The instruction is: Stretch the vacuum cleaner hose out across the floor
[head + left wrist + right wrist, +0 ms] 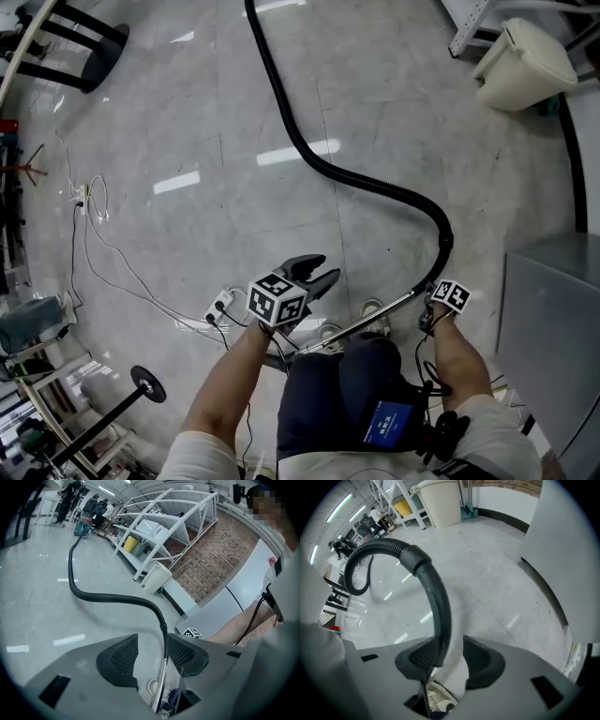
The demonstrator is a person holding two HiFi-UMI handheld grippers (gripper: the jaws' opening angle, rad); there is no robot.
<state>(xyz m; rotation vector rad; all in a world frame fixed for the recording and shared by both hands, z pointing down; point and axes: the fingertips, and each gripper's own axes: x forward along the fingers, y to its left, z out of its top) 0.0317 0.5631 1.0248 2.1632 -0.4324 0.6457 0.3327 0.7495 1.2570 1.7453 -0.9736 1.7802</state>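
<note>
The black ribbed vacuum hose [375, 183] runs from the top of the head view down across the grey floor. It bends sharply at its cuff [444, 246] near my right hand. A shiny metal wand [370, 319] slants from there toward my feet. My right gripper [441, 298] points straight down over that bend. In the right gripper view the hose's curved black end [436, 597] passes between the jaws of my right gripper [450, 658], close to the left pad [419, 660], with a gap to the other pad. My left gripper [317, 272] hovers open and empty; the wand [161, 681] shows beyond its jaws [152, 653].
A beige bin [525, 61] stands at the top right and a grey cabinet [553, 319] stands close on my right. White cables and a power strip [217, 306] lie on the floor at the left. A black stand base [147, 382] sits at the lower left. White shelving [164, 522] lines the far wall.
</note>
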